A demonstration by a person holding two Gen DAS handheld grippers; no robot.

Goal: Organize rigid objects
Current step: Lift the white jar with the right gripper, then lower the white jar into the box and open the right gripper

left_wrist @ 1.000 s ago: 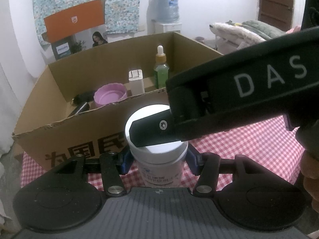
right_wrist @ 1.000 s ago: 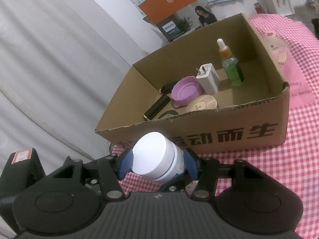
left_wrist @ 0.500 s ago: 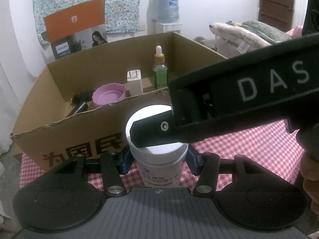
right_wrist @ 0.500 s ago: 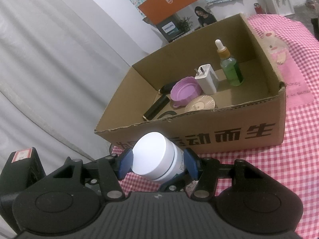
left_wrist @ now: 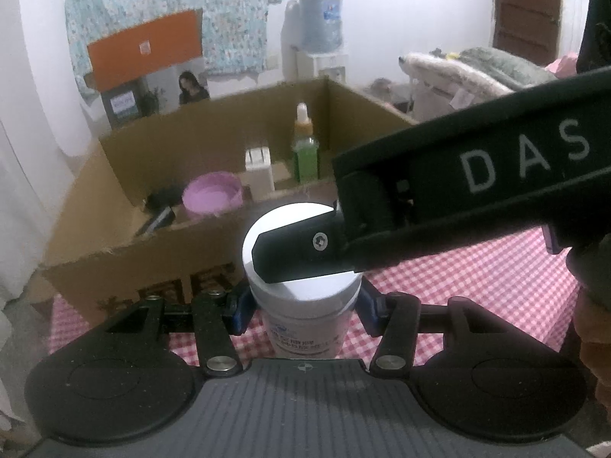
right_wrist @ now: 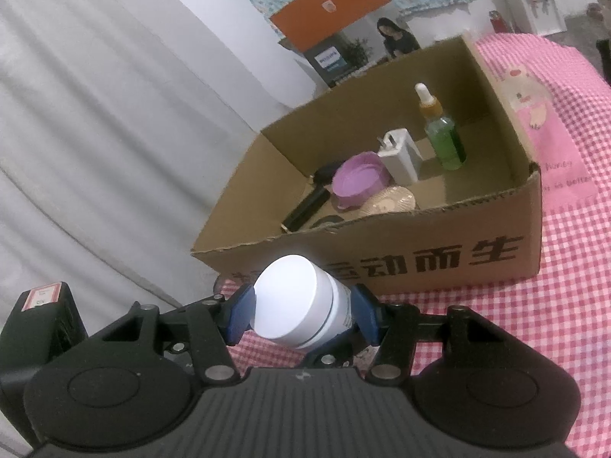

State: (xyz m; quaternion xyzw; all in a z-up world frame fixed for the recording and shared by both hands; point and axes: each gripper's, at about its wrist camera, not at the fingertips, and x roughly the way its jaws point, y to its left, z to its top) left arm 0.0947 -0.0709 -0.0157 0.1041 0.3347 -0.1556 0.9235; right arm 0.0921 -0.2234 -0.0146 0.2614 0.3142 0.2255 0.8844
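- While both grippers were on it, the white jar (left_wrist: 301, 286) sat just in front of the cardboard box (right_wrist: 439, 252), over the pink checked cloth (right_wrist: 565, 324); whether its base touched the cloth I couldn't tell
- left gripper (left_wrist: 303, 311) had its blue pads (left_wrist: 240, 311) pressed on the jar's body just under the lid, one each side; so it was clamped on the jar, jar upright in that view
- right gripper (right_wrist: 301, 313) was also closed around the same jar up at the lid end, blue pads (right_wrist: 238, 315) hugging both sides; from that camera the jar looked tilted, flat white lid facing the lens
- in the left view the right gripper's black finger (left_wrist: 301, 252) lay right across the lid, with "DAS" printed on the arm behind it
- box was open on top and already had stuff in it: a green dropper bottle (right_wrist: 445, 141) standing upright toward the back right; a white charger plug (right_wrist: 399, 156) just beside it; a purple round lid (right_wrist: 357, 181) next to that; a beige patterned disc (right_wrist: 389, 202) touching the purple one; a black tube (right_wrist: 305, 210) lying flat on the left side
- printed dark characters ran along the box's front wall
- pretty blurry left view, honestly
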